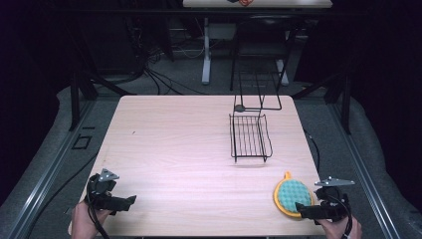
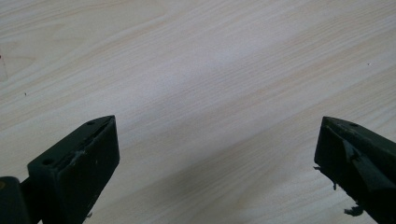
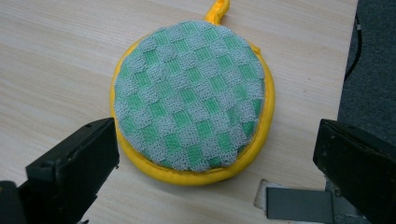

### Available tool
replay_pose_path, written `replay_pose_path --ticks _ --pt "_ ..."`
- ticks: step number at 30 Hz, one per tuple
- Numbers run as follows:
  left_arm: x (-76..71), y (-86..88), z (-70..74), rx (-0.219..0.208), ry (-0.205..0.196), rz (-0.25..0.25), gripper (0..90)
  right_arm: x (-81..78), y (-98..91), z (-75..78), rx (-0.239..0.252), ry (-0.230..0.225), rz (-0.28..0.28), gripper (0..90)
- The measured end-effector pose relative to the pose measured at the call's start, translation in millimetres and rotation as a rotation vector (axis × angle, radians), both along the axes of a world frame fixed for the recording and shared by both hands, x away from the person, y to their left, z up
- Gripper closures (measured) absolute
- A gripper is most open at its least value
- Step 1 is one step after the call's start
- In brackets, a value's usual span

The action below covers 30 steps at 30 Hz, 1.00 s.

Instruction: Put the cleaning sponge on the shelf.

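A round scrubbing pad (image 1: 293, 195) with a green-and-grey checked mesh top, yellow rim and a small yellow loop lies flat near the table's front right corner. In the right gripper view the pad (image 3: 192, 98) sits just ahead of the jaws, which stand wide apart on either side of it. My right gripper (image 1: 304, 210) is open, right behind the pad's near edge. My left gripper (image 1: 128, 200) is open at the front left, low over bare wood (image 2: 210, 93). A black wire rack (image 1: 250, 138) stands right of centre.
The light wooden table (image 1: 174, 144) has its right edge close beside the pad. A tall black wire frame (image 1: 259, 89) rises behind the rack at the far edge. Grey floor, cables and another table's legs lie beyond. A small grey patch (image 3: 299, 204) shows at the table's front edge.
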<state>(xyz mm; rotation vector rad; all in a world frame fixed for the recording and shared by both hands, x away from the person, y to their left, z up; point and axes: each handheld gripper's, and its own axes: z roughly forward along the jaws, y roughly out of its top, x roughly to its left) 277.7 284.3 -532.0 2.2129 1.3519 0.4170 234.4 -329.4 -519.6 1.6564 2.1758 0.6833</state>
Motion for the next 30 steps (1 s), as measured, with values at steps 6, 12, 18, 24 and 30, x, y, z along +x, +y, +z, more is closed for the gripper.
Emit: replay_pose_path --ticks 6,12,18,24,30 --pt "-0.1 -0.6 2.0 0.000 -0.012 -0.007 0.0 2.9 2.0 -0.3 0.002 0.004 0.010 0.0" --pt "-0.4 0.1 1.8 0.001 -0.016 -0.015 0.0 8.7 6.1 1.0 0.001 0.002 0.017 0.0" --pt "-0.2 -3.4 0.3 0.002 -0.006 -0.025 0.0 18.6 11.7 -1.0 0.018 0.004 0.032 0.0" --pt "0.5 -3.9 0.5 -0.002 -0.008 -0.020 0.0 26.3 15.9 -7.8 0.005 0.028 0.045 0.0" --pt "0.2 -3.6 -0.2 0.002 -0.004 -0.027 0.0 26.7 14.3 -15.0 0.017 0.039 0.033 0.9"
